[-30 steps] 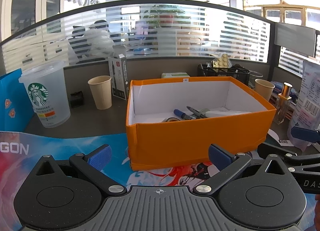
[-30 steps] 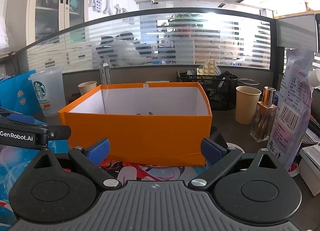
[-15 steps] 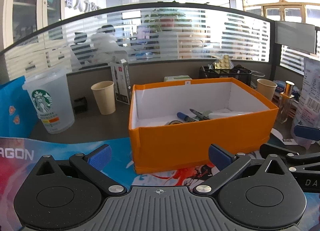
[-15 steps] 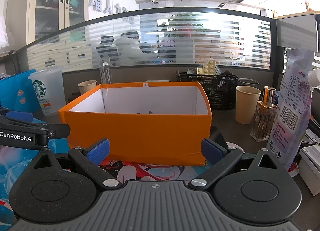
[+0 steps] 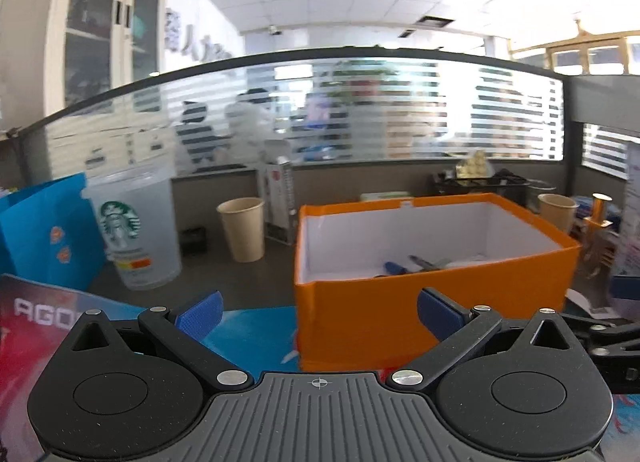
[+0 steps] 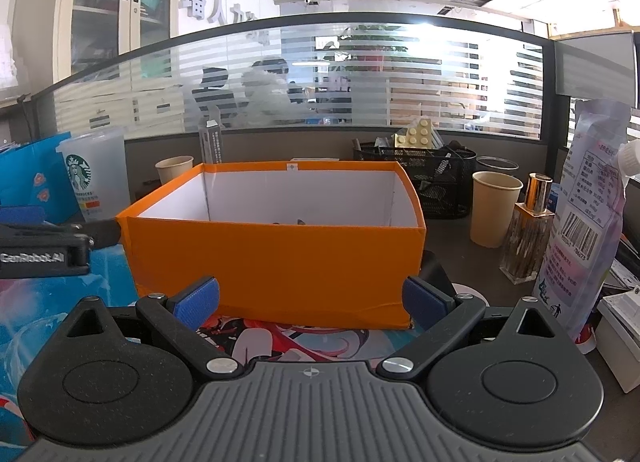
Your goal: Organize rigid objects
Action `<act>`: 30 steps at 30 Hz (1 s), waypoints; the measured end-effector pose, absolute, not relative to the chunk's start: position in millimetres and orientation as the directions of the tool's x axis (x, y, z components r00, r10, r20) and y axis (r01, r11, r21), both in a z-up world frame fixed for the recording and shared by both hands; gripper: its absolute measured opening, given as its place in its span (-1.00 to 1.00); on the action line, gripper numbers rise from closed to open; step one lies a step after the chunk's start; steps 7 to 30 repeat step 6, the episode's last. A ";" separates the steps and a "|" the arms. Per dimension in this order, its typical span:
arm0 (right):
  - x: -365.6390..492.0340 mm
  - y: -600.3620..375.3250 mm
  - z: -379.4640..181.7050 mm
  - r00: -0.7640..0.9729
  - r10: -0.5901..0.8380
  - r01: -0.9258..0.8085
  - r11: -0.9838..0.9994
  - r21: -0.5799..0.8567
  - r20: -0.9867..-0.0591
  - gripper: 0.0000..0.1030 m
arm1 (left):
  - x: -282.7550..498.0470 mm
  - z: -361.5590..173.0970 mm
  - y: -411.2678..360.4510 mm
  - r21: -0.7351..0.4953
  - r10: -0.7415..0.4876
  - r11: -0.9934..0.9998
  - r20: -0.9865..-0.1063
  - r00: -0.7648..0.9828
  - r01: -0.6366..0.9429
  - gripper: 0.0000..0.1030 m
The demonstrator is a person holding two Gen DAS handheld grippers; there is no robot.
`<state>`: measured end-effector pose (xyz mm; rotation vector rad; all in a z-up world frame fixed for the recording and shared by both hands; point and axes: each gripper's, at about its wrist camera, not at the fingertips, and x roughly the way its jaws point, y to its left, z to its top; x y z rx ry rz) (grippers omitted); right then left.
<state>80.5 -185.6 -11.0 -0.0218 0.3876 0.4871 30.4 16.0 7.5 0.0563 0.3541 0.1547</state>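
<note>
An orange box with a white inside stands on the printed desk mat; it also shows in the right wrist view. Inside it lie a blue marker, a dark pen and a white item. My left gripper is open and empty, a little before the box's front left corner. My right gripper is open and empty, just before the box's front wall. The left gripper's arm shows in the right wrist view.
A Starbucks cup, a blue bag and a paper cup stand left of the box. Right of it are a paper cup, a perfume bottle, a snack bag and a black mesh organizer.
The left wrist view has swung left and tilted up, so the box now sits to the right in it. The right gripper has not moved. Both stay open.
</note>
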 end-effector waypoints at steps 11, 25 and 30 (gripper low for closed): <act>79.8 -186.9 -14.5 0.810 0.452 -0.463 0.884 0.065 -0.373 0.92 | 29.9 6.7 9.6 0.108 0.116 0.991 -0.344 0.932 -0.083 1.00; 79.8 -186.9 -14.5 0.810 0.452 -0.463 0.884 0.065 -0.373 0.92 | 29.9 6.7 9.6 0.108 0.116 0.991 -0.344 0.932 -0.083 1.00; 79.8 -186.9 -14.5 0.810 0.452 -0.463 0.884 0.065 -0.373 0.92 | 29.9 6.7 9.6 0.108 0.116 0.991 -0.344 0.932 -0.083 1.00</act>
